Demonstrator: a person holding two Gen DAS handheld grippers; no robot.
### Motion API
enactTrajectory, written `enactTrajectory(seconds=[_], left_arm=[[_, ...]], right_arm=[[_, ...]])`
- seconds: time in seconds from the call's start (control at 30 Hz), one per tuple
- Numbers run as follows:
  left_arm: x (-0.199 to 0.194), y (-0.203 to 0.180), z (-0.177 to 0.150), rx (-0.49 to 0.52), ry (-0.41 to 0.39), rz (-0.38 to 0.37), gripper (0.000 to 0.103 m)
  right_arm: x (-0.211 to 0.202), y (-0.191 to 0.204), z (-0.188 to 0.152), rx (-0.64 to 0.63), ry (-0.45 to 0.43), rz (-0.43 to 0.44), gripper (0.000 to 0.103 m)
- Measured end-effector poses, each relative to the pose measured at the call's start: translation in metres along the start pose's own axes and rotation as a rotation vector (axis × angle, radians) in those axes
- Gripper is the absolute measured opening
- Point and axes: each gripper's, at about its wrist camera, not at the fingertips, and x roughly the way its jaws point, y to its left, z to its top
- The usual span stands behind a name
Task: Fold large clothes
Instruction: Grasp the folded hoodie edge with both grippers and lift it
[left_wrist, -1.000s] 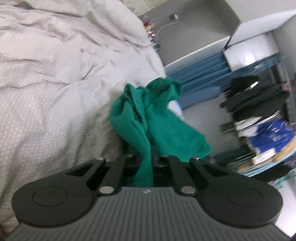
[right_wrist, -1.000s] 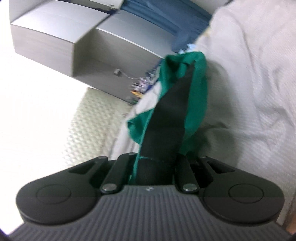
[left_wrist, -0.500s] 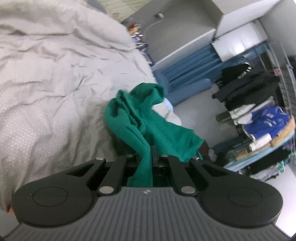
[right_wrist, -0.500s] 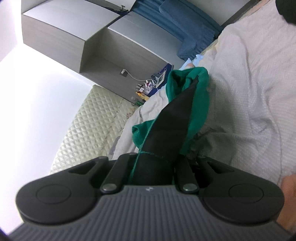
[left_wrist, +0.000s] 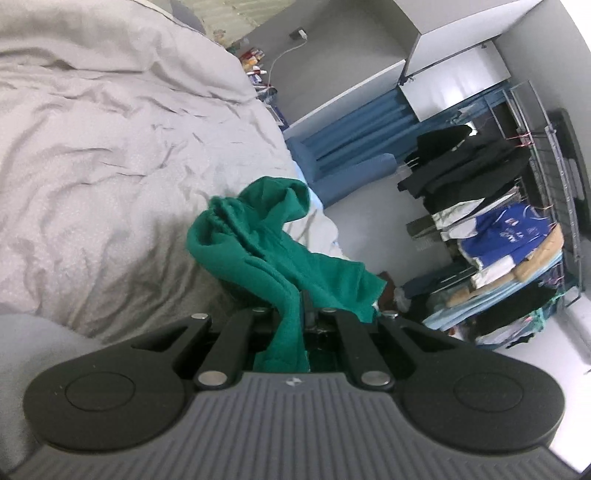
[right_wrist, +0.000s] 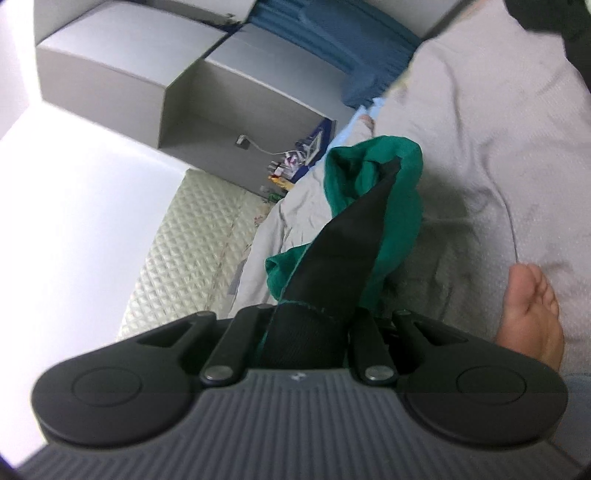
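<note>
A green garment (left_wrist: 266, 243) hangs bunched in the air above a bed with a grey cover (left_wrist: 92, 166). My left gripper (left_wrist: 295, 314) is shut on one green edge of it. In the right wrist view the same green garment (right_wrist: 399, 206) shows a black panel (right_wrist: 343, 266) running into my right gripper (right_wrist: 314, 325), which is shut on it. The fingertips of both grippers are hidden by the cloth. The garment stretches between the two grippers, lifted off the bed.
A clothes rack (left_wrist: 498, 221) with dark and blue clothes stands at the right. Grey cabinets (right_wrist: 184, 92) and blue curtains (left_wrist: 351, 140) lie beyond the bed. A quilted headboard (right_wrist: 192, 251) is at the left. A bare foot (right_wrist: 532, 310) rests on the bed cover.
Both grippers have swung with the garment still held; the left view now shows more of the room and rack, and a foot has come into the right view.
</note>
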Motion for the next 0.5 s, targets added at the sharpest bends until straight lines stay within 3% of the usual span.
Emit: enactTrajectory(seconds=[0.1,0.27,0.5], left_arm=[[0.01,-0.005,0.012,-0.008,-0.011,-0.008,0.005],[0.044,-0.005,0.056,-0.132,-0.063,-0.024,0.005],[0.114,-0.015,0.114,-0.17,-0.149,0.042,0.006]], right_arm=[[0.006,0.006,0.01,0.003,-0.012,0.016,0.016],[0.04,0.02,0.041,0.073,-0.049,-0.009,0.017],[0.105,0.018,0.094,0.199,-0.154,-0.044,0.017]])
